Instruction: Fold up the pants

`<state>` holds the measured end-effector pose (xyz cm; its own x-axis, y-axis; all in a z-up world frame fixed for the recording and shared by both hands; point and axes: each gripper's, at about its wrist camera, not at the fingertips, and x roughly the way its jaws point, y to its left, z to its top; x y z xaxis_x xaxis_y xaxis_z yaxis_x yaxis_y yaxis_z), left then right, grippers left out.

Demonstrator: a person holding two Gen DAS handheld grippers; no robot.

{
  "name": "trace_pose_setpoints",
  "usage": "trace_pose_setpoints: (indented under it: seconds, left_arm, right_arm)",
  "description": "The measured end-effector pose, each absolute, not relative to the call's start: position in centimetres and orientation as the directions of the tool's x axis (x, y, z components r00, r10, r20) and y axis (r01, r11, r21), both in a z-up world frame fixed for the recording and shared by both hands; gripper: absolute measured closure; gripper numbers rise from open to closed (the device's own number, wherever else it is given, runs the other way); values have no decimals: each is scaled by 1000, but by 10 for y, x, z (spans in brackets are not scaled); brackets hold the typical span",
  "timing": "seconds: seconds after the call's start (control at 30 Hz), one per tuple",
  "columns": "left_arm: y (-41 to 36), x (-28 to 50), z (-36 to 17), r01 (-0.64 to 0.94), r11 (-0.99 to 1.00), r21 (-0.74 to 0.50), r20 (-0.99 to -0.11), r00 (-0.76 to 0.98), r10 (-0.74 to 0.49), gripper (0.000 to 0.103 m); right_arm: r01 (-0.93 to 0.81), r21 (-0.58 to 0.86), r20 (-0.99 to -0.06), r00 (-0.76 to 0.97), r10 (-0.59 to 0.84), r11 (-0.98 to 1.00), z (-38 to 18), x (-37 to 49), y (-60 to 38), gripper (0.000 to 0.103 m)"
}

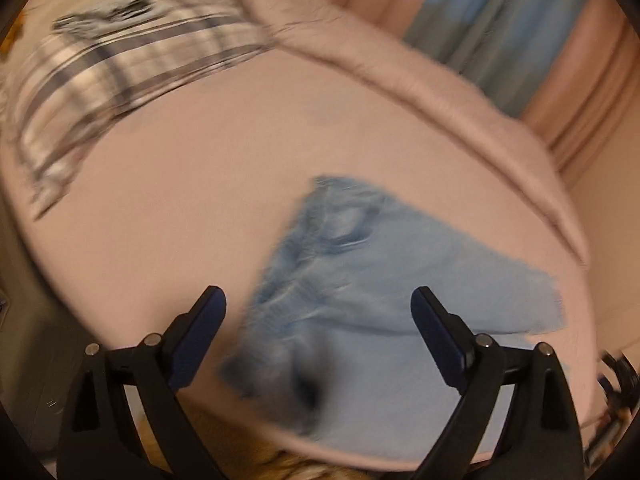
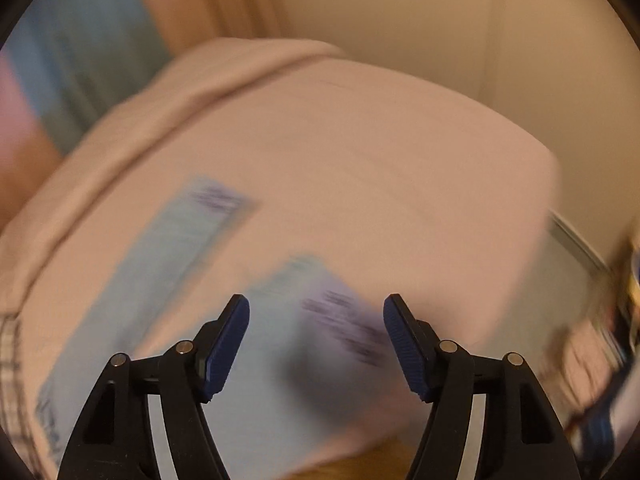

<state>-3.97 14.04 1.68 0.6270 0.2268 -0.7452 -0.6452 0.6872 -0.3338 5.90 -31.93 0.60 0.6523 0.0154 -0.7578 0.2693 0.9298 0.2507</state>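
Note:
Light blue pants (image 1: 360, 280) lie spread on a pale pink bed (image 1: 180, 200), waist end toward the near edge in the left wrist view. My left gripper (image 1: 318, 304) hovers above the waist area, jaws wide apart and empty. In the right wrist view the two pant legs (image 2: 160, 248) run up and away across the bed, and the nearer leg's cuff (image 2: 332, 312) lies below my right gripper (image 2: 316, 312). That gripper is open too, with no cloth between its pads. Both views are motion-blurred.
A plaid cloth (image 1: 120, 68) lies at the bed's far left, with a dark patterned garment (image 1: 108, 12) beyond it. A rolled pink blanket (image 1: 400, 68) borders the far side. Curtains (image 1: 500, 20) hang behind. Cluttered items (image 2: 600, 340) sit past the bed's right corner.

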Motion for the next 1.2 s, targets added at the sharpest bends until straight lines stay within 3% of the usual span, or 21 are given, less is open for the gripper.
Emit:
trace_pose_setpoints:
  seconds: [0.13, 0.23, 0.33, 0.43, 0.57, 0.77, 0.83, 0.9, 0.93, 1.0, 1.07, 1.2]
  left_arm:
    - [121, -1, 1, -531, 717, -451, -738, 674, 34, 12]
    - [105, 19, -19, -513, 734, -444, -776, 631, -29, 21]
    - [97, 29, -37, -515, 744, -427, -807, 588, -56, 22]
    - [94, 33, -50, -525, 744, -413, -830, 554, -69, 22]
    - [89, 30, -59, -534, 738, -413, -842, 534, -84, 22]
    - [87, 23, -63, -542, 730, -418, -846, 525, -94, 21]
    - [87, 24, -60, -540, 724, -429, -838, 538, -95, 21]
    - [85, 29, -58, -539, 726, -427, -836, 541, -91, 21]
    - [84, 30, -56, -537, 730, -422, -836, 543, -84, 22]
    - [83, 32, -51, -533, 740, -411, -836, 544, -73, 22]
    - [85, 34, -44, -529, 735, -424, -823, 564, -69, 22]
    - [94, 41, -26, -524, 701, -483, -779, 623, -71, 23]
  right_arm:
    - [79, 325, -748, 631, 206, 942, 16, 109, -255, 33]
    - [7, 386, -769, 555, 318, 922, 9, 153, -208, 33]
    - [-28, 376, -803, 489, 341, 926, -2, 198, -166, 33]
    - [-13, 338, -851, 422, 311, 941, -22, 234, -133, 33]
    - [83, 215, -917, 360, 172, 973, -64, 280, -111, 33]
    - [124, 144, -917, 389, 86, 982, -96, 306, -105, 35]
    - [142, 107, -916, 399, 42, 984, -99, 304, -104, 45]
    - [152, 55, -911, 412, -13, 987, -99, 301, -110, 67]
    - [155, 61, -907, 421, -10, 986, -99, 299, -113, 70]
    - [153, 99, -897, 441, 22, 983, -97, 289, -123, 92]
    - [128, 157, -875, 477, 78, 979, -88, 270, -132, 97]
    - [34, 230, -781, 602, 164, 973, -42, 210, -151, 98]
